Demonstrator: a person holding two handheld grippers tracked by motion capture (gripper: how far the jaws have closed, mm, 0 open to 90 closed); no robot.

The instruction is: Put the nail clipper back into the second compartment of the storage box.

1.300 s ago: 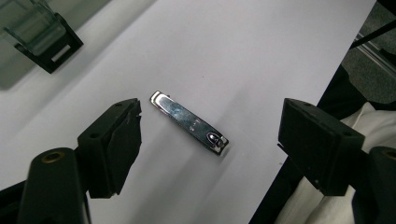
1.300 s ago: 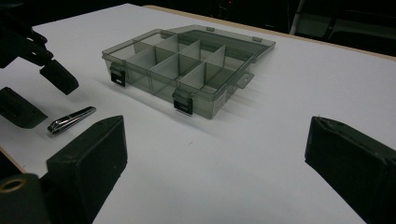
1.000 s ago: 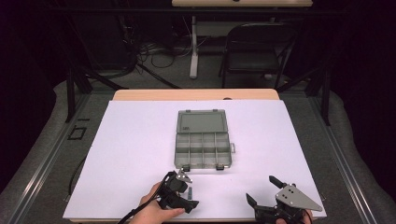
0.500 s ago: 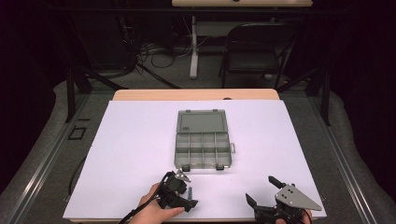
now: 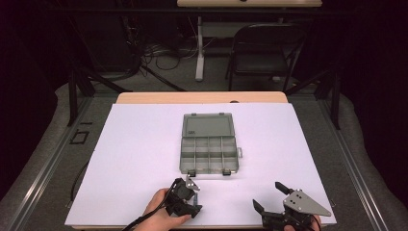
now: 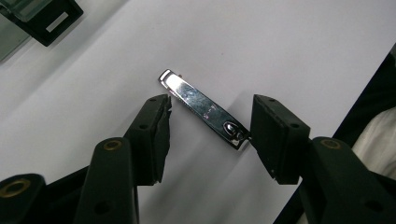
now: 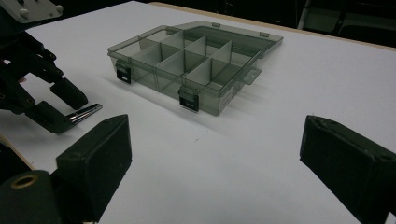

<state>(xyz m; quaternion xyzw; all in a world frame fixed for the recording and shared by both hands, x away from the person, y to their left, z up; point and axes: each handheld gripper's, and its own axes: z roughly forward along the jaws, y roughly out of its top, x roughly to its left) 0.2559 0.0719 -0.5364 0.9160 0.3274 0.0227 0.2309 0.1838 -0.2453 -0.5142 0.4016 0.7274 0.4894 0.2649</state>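
Note:
A shiny metal nail clipper (image 6: 201,107) lies flat on the white table sheet near the front edge. My left gripper (image 6: 210,116) straddles it lengthwise. Its jaws have just been closing: one pad touches the clipper's lever end, and the other stands a hair off the far end, so there is no firm grip. In the high view the left gripper (image 5: 191,198) sits just in front of the organizer box (image 5: 209,155). My right gripper (image 5: 267,195) rests at the front right, wide open with nothing between its fingers. From the right gripper view (image 7: 215,154), the left gripper (image 7: 70,105) and clipper (image 7: 88,112) are at left.
The smoky clear organizer box (image 7: 187,65) stands open mid-table, its lid (image 5: 208,126) laid back flat and its several compartments bare. Two black latches face me. The white sheet's front edge (image 5: 226,224) is close under both hands. A folding chair (image 5: 264,48) stands beyond the table.
In the high view the left gripper's jaws look slightly closer together around the clipper. Both hands keep their places.

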